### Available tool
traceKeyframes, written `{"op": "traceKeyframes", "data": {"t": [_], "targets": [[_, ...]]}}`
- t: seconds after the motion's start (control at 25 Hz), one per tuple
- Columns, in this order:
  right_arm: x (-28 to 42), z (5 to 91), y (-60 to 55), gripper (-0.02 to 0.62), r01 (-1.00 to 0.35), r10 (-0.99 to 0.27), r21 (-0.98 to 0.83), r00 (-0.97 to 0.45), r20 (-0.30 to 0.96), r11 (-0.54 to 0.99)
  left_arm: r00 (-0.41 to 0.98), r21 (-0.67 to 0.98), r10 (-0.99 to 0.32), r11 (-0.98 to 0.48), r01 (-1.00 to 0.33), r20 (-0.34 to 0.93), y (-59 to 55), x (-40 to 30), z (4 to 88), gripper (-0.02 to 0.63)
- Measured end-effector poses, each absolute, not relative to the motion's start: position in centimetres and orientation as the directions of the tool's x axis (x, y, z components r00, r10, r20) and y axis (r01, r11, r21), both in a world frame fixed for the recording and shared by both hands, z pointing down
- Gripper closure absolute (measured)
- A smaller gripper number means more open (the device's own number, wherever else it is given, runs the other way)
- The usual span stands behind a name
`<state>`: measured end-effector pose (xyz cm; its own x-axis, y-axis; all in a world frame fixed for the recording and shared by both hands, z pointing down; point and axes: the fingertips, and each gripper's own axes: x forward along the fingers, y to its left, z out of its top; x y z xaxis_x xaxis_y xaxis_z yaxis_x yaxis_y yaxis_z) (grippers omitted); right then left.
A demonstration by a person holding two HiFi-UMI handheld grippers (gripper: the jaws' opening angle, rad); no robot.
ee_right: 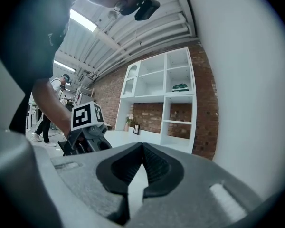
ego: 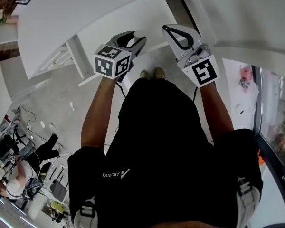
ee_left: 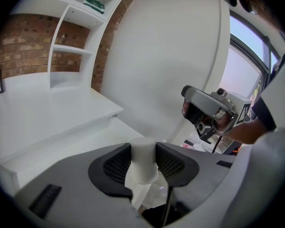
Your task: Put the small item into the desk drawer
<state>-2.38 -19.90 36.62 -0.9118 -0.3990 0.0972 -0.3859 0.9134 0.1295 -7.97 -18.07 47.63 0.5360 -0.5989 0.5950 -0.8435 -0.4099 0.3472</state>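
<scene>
My left gripper (ee_left: 143, 150) is shut on a small white cylinder-shaped item (ee_left: 143, 167), which stands upright between the black pads. In the head view this gripper (ego: 138, 38) is held up in front of the person's chest, near the edge of the white desk (ego: 85, 13). My right gripper (ee_right: 142, 147) is shut, its ribbed pads touching with nothing between them. It (ego: 167, 30) hovers beside the left one, about level with it. From the left gripper view the right gripper (ee_left: 211, 110) shows off to the right. No drawer can be made out in any view.
A white shelf unit (ee_right: 166, 94) stands against a brick wall behind the desk. A white wall or panel (ee_left: 171, 56) rises just ahead of the grippers. Another person (ego: 19, 175) sits at the lower left among equipment. A window (ego: 275, 108) runs along the right.
</scene>
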Motion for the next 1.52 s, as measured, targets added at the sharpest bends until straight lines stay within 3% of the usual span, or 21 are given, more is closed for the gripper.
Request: {"op": "traceKeyframes", "data": {"t": [0.76, 1.52], "targets": [[-1.7, 39.7, -22.8, 0.595, -0.448, -0.462, 0.117, -0.872, 0.158, 0.886, 0.606, 0.569, -0.294, -0.208, -0.795, 0.739, -20.4, -7.6, 59.7, 0.443], [0.4, 41.9, -23.7, 0.595, -0.506, -0.515, 0.097, -0.834, 0.198, 0.857, 0.615, 0.609, -0.050, -0.097, -0.787, 0.787, -19.2, -6.8, 67.3, 0.443]]}}
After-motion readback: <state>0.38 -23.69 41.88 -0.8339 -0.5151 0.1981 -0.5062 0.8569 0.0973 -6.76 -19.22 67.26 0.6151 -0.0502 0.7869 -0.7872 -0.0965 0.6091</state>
